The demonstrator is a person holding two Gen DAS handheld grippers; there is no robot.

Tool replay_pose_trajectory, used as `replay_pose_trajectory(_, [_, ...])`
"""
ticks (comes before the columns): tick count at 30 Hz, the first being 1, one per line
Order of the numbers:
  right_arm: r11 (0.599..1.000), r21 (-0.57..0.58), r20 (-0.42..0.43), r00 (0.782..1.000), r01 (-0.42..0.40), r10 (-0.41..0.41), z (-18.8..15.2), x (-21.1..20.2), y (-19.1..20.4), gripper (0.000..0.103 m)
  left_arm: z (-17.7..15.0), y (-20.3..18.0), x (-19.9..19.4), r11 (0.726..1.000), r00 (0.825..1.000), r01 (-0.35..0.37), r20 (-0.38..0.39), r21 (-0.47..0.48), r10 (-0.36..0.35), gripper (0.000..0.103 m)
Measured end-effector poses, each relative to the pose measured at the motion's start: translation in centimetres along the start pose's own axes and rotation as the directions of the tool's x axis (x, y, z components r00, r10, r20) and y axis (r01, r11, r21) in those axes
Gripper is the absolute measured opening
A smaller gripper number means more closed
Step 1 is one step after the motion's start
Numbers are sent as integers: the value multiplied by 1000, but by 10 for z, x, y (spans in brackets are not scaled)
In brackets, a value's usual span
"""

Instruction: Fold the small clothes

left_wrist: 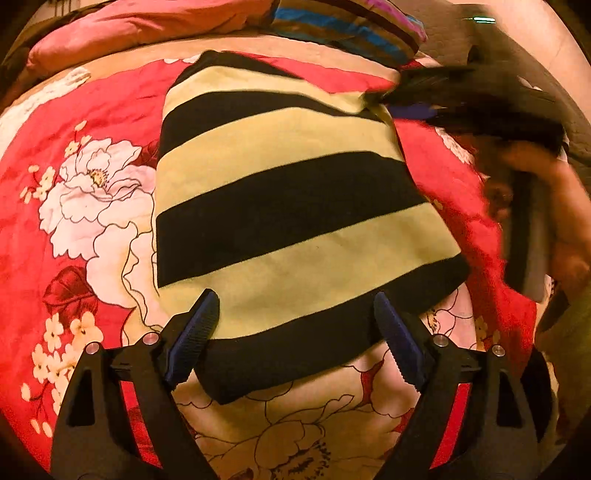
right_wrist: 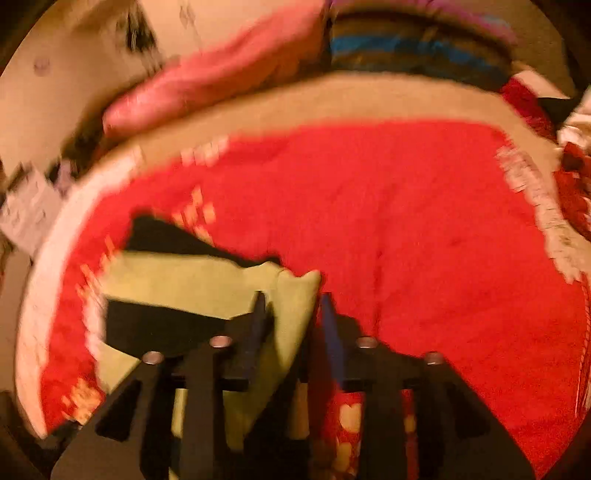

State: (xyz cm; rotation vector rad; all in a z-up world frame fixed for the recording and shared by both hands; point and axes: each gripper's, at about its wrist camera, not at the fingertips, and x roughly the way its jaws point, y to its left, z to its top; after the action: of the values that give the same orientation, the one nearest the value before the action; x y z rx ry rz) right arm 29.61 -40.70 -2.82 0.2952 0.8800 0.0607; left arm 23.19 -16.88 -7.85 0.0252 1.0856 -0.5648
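A small garment (left_wrist: 280, 192) with broad black and pale yellow stripes lies flat on the red floral bedspread (left_wrist: 74, 122). My left gripper (left_wrist: 297, 325) stands open and wide over its near black hem, one blue pad (left_wrist: 194, 334) at each side, nothing pinched. In the left wrist view my right gripper (left_wrist: 391, 103) is a dark blur at the garment's far right corner, held by a person's hand (left_wrist: 535, 184). The right wrist view is blurred: my right gripper (right_wrist: 295, 317) has its fingers a little apart, and the garment's yellow corner (right_wrist: 295, 291) lies loose between them.
A pink pillow (left_wrist: 140, 26) and a striped blue, brown and purple pillow (left_wrist: 351, 26) lie along the far edge of the bed. Bare red bedspread (right_wrist: 424, 229) stretches beyond and to the right of the right gripper. The bed's pale border (right_wrist: 332, 99) runs behind it.
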Motion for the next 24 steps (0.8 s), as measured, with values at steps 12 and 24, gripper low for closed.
replay_pose_trajectory(12, [991,-129,-194,981,-21,-5,-60,41,13,36,-17,-9,-4,1000,1000,8,7,-6,-8,79])
replay_pose_trajectory(24, [997,-70,-164,986,-18,6,-62,29,5,54,-20,-4,-24,999,1000,18,22,-41,-17,79])
